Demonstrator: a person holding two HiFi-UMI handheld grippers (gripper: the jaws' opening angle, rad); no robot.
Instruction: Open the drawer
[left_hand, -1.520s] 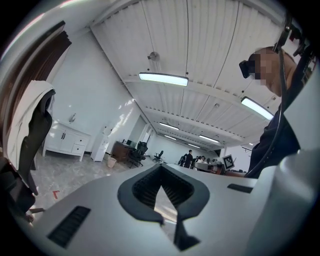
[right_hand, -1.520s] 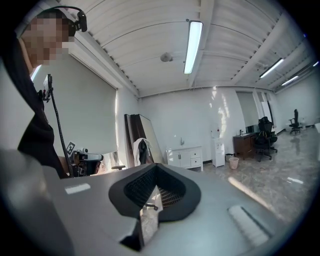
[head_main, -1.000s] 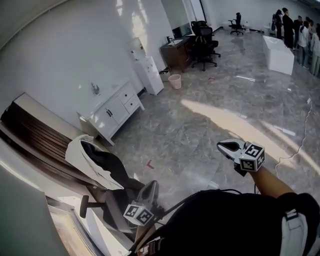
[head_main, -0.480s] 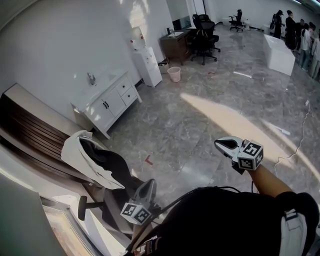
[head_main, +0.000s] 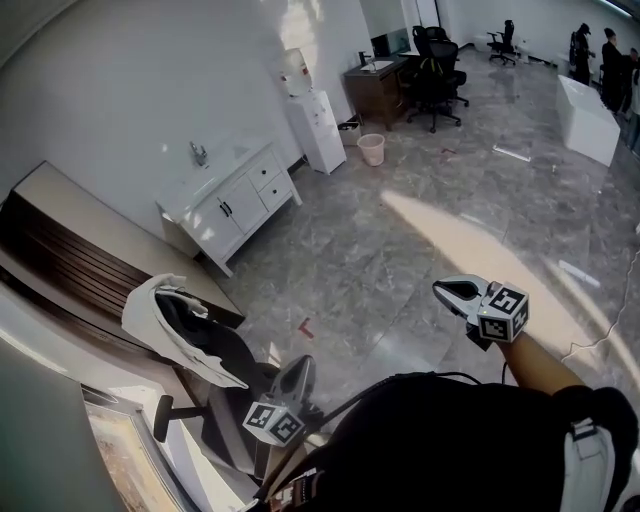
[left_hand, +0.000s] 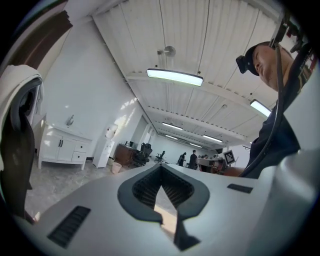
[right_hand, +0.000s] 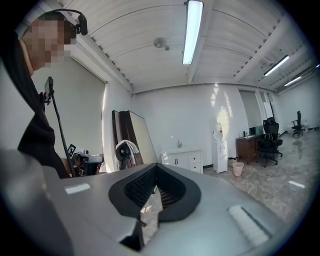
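Note:
A white cabinet with small drawers stands against the left wall, far from both grippers. My left gripper is low in the head view beside the chair, shut with nothing in it. My right gripper hangs over the bare floor at the right, pointing toward the cabinet side, its jaws together and empty. In the left gripper view the cabinet shows small at the left beyond the closed gripper. In the right gripper view the cabinet sits straight ahead, past the closed gripper.
An office chair draped with a white and black garment stands just left of my left gripper. A brown panel leans on the wall. A water dispenser, pink bin and desk lie beyond the cabinet. People stand far off.
The head view has shifted: the cabinet, dispenser and bin have slid slightly to the right. Both grippers stay shut and keep roughly their places in the picture.

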